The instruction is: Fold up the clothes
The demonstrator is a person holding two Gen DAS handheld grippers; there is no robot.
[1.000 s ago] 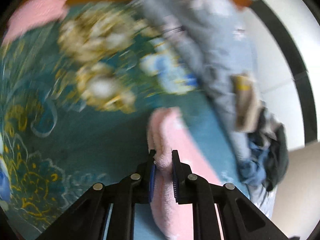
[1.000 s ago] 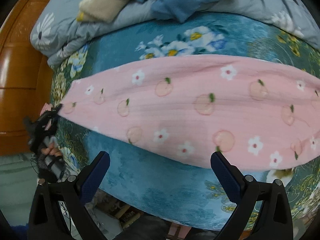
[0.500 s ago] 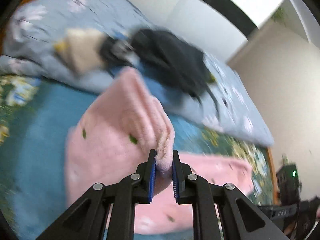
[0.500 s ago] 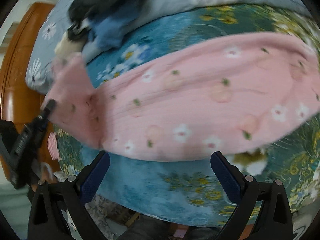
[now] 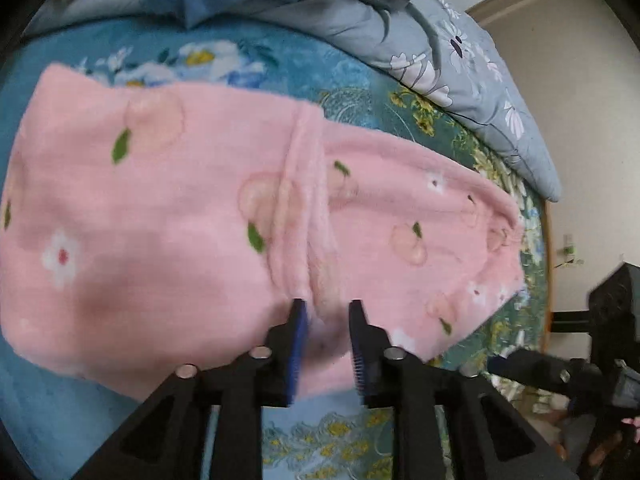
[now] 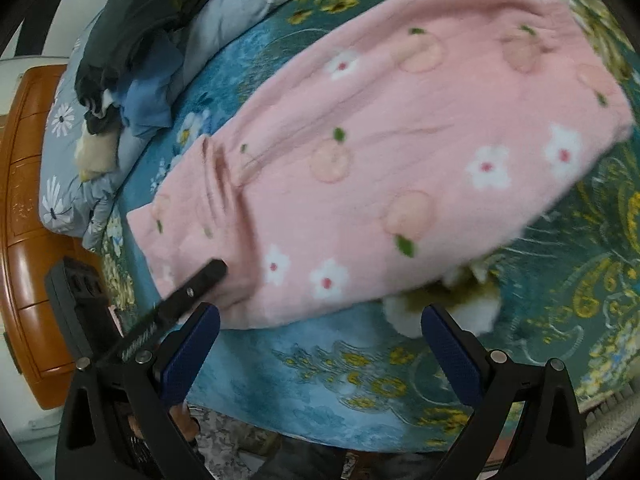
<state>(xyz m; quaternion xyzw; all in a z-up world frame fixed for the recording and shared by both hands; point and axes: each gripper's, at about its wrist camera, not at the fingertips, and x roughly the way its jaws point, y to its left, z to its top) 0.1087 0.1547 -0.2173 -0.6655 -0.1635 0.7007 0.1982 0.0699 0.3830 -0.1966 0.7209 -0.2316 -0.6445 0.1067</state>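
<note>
On the teal flowered bedspread (image 5: pixel 280 52) lies the pink fleece garment (image 5: pixel 160 208), now doubled over: one end, which a second ago was stretched out toward the side of the bed, has been carried across and laid on the other half, its hem running as a ridge up the middle. The left gripper (image 5: pixel 327 312) has just been opening; its blue pads now stand a little apart on either side of that hem, no longer pinching it as they did half a second ago. So the first fold looks laid and let go. The right gripper (image 6: pixel 320 344) hangs wide open over the near edge, holding nothing. Beyond lie the grey floral quilt (image 5: pixel 460 60) and a heap of dark clothes (image 6: pixel 140 28), probably waiting their turn.
</note>
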